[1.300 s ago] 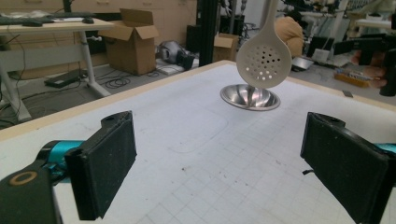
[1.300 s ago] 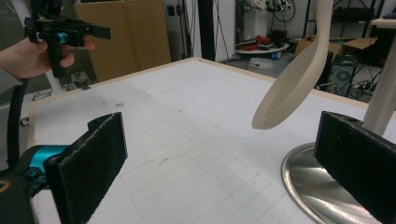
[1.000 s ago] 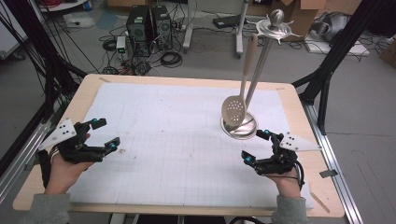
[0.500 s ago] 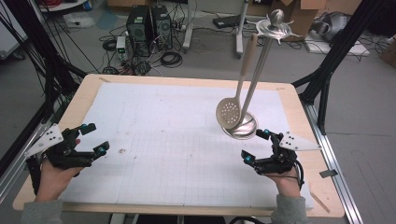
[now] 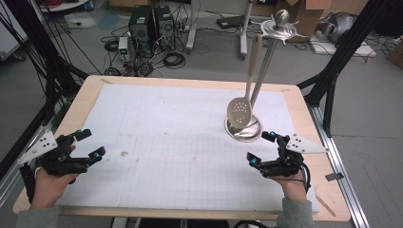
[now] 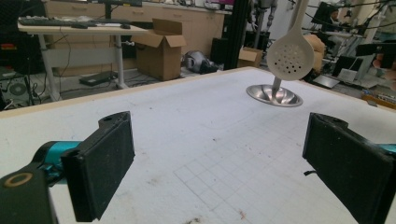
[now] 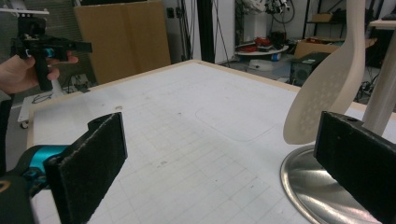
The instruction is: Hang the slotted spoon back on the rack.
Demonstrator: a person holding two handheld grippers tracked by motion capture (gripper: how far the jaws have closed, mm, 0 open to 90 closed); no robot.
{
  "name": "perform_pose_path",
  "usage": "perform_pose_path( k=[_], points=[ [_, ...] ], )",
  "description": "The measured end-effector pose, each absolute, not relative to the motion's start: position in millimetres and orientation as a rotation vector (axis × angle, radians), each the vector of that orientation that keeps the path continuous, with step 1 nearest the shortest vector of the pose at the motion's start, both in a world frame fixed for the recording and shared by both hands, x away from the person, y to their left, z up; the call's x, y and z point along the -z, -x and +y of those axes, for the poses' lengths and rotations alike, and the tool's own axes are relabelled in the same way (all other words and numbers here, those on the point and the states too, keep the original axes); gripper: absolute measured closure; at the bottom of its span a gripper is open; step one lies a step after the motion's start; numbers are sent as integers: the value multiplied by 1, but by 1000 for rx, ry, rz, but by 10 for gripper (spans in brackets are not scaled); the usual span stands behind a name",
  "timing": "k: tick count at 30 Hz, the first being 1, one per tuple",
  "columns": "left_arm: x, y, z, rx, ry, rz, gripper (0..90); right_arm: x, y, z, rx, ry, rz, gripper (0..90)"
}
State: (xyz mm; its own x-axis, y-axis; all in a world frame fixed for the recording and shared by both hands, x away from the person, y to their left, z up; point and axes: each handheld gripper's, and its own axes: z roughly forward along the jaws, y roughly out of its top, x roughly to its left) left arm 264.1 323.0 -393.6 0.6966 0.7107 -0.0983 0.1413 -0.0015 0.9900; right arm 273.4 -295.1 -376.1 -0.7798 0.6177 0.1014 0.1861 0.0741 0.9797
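Note:
A steel utensil stand rises from its round base (image 5: 248, 131) at the table's right, its pole (image 5: 264, 66) leaning back to a hooked top (image 5: 280, 21). From the top hangs a pale slotted spoon (image 5: 239, 111), its bowl just over the base. The spoon (image 6: 289, 56) and base (image 6: 274, 95) sit far ahead in the left gripper view. They are close at right, spoon (image 7: 322, 93) and base (image 7: 322, 186), in the right gripper view. My left gripper (image 5: 91, 143) (image 6: 217, 163) is open at the front left. My right gripper (image 5: 260, 147) (image 7: 219, 163) is open and empty just in front of the base.
A white gridded mat (image 5: 180, 142) covers the wooden table (image 5: 304, 109). Black frame posts (image 5: 332, 71) stand at both sides. Computers and cables (image 5: 152, 28) lie on the floor beyond the far edge. The other hand with the left gripper (image 7: 44, 46) is far off in the right gripper view.
My left gripper has drifted left and toward the front edge. The hanging spoon has swung slightly. The right gripper has stayed in place.

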Motion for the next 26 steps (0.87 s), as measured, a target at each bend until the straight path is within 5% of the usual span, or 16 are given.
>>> perform_pose_path(
  k=[26],
  points=[
    [397, -256, 346, -559, -1515, 791, 95, 380, -270, -324, -1769, -855, 1931, 16]
  ],
)
